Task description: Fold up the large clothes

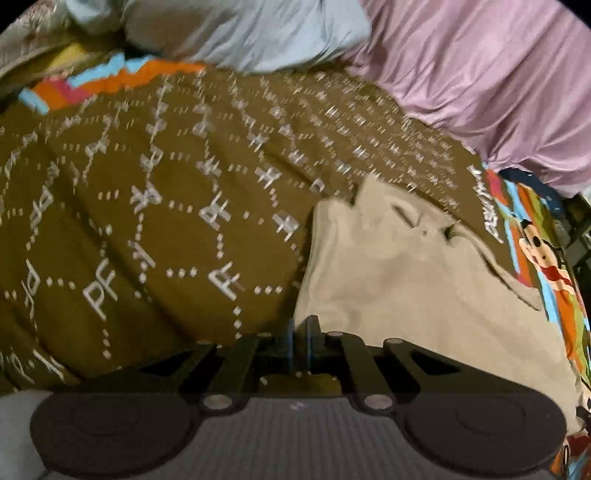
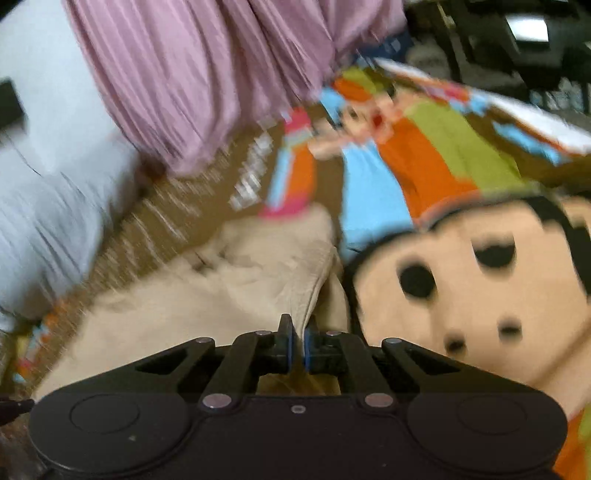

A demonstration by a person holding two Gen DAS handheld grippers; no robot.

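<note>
Gripping beige garment (image 1: 399, 280) at two points over brown patterned bedspread (image 1: 155, 206).
Left gripper (image 1: 300, 332) and right gripper (image 2: 297, 343) both pinched narrow on beige cloth; pink fabric (image 1: 480, 85) bunched behind.

A brown patterned bedspread (image 1: 155, 206) lies under mauve bedding (image 1: 480, 85) and pale blue bedding (image 1: 251, 33).
</note>
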